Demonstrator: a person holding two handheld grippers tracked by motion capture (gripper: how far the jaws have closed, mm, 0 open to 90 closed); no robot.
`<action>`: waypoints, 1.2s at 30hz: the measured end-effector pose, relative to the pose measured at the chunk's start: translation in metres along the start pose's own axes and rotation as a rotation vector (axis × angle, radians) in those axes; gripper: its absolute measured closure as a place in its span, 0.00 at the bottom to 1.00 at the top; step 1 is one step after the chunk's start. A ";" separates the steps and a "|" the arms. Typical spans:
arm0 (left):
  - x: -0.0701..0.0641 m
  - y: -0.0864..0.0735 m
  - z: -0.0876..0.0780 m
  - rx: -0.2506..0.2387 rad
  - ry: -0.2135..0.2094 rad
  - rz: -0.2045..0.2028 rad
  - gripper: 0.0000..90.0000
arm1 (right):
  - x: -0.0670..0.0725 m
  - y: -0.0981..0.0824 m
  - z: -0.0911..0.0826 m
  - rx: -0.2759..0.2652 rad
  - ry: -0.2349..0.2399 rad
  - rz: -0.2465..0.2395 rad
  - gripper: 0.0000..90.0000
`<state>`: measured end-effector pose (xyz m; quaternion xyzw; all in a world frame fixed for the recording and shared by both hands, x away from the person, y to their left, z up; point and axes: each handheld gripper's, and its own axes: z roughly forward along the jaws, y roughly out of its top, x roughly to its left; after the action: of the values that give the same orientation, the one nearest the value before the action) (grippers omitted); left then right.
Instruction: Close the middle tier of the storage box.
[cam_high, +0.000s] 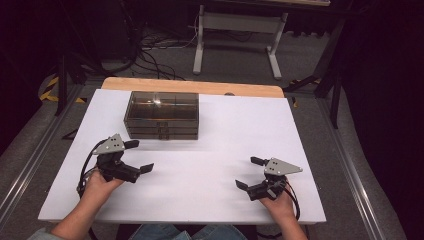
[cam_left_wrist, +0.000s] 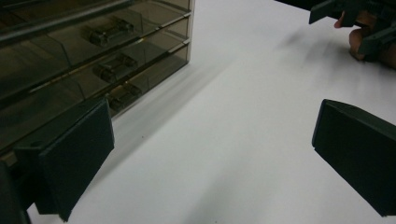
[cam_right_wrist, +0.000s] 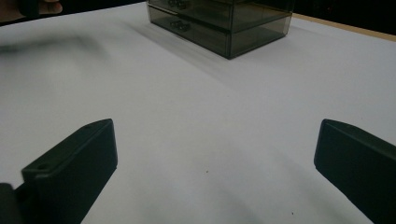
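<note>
While empty, both grippers (cam_high: 141, 156) (cam_high: 246, 172) near drawer box (cam_high: 161, 115).

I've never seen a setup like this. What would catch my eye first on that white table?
Most striking is the smoky, see-through drawer chest standing toward the far side of the white table, its small handles facing the person. Nearer the person, two hands each hold a black two-jaw tool: the left gripper close to the chest's front, the right gripper farther off. Both have their jaws spread wide with nothing between them.
</note>
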<state>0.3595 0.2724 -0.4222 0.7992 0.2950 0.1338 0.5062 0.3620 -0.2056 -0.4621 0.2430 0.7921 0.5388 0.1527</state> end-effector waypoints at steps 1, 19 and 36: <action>0.000 -0.002 -0.001 0.001 0.003 0.000 0.00 | 0.000 0.000 0.000 0.000 0.000 0.000 0.00; 0.000 -0.043 -0.015 -0.082 0.039 -0.073 0.00 | 0.001 0.000 0.000 0.003 0.003 0.002 0.00; 0.005 -0.056 -0.024 -0.105 0.092 -0.072 0.00 | 0.001 0.000 0.000 0.000 0.009 -0.001 0.00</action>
<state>0.3322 0.3110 -0.4618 0.7533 0.3393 0.1675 0.5378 0.3609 -0.2049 -0.4619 0.2400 0.7929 0.5397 0.1494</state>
